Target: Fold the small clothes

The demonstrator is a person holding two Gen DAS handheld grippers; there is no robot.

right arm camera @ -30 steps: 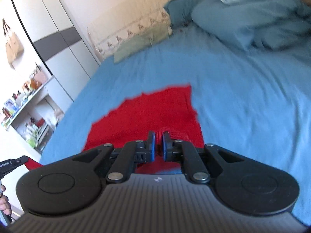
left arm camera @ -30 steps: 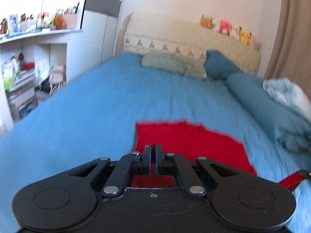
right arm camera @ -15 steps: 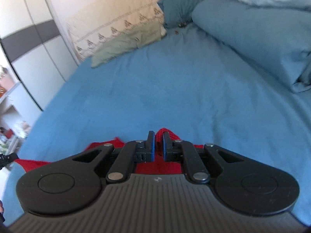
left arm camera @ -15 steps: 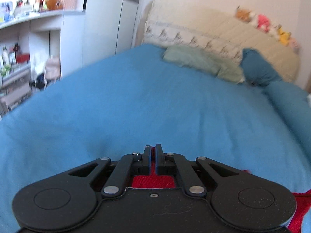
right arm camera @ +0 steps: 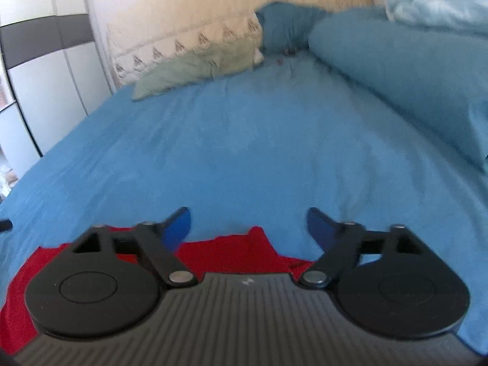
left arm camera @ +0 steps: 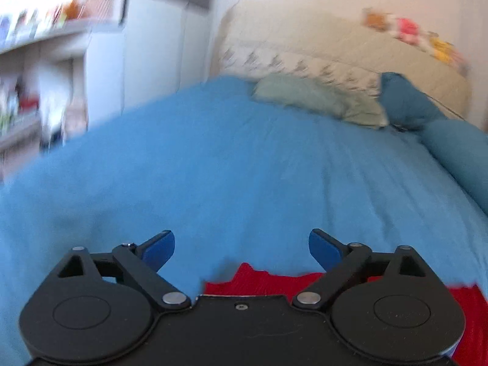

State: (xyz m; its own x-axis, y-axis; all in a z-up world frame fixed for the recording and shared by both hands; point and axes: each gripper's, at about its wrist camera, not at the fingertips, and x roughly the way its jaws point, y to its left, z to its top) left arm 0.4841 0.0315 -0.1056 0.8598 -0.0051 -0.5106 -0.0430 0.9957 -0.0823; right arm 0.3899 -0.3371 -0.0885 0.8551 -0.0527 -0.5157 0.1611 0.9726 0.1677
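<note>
A red garment [left arm camera: 262,283] lies flat on the blue bed sheet [left arm camera: 231,164], mostly hidden under the gripper bodies. In the left wrist view only its far edge shows below my left gripper [left arm camera: 241,244], which is open and empty with its jaws wide apart. In the right wrist view the red garment [right arm camera: 235,250] shows beneath my right gripper [right arm camera: 248,222], also open and empty, its fingertips over the bare blue sheet [right arm camera: 244,152] just past the cloth's edge.
A pale green pillow [left arm camera: 317,100] and a dark blue pillow [left arm camera: 405,100] lie at the beige headboard [left arm camera: 335,48]. A rolled blue duvet [right arm camera: 402,85] runs along the right side. A white wardrobe [right arm camera: 45,76] and shelves [left arm camera: 36,76] stand to the left.
Both grippers were shut on the red garment's edge and carried it forward over itself. Now both have opened and let the cloth go onto the bed.
</note>
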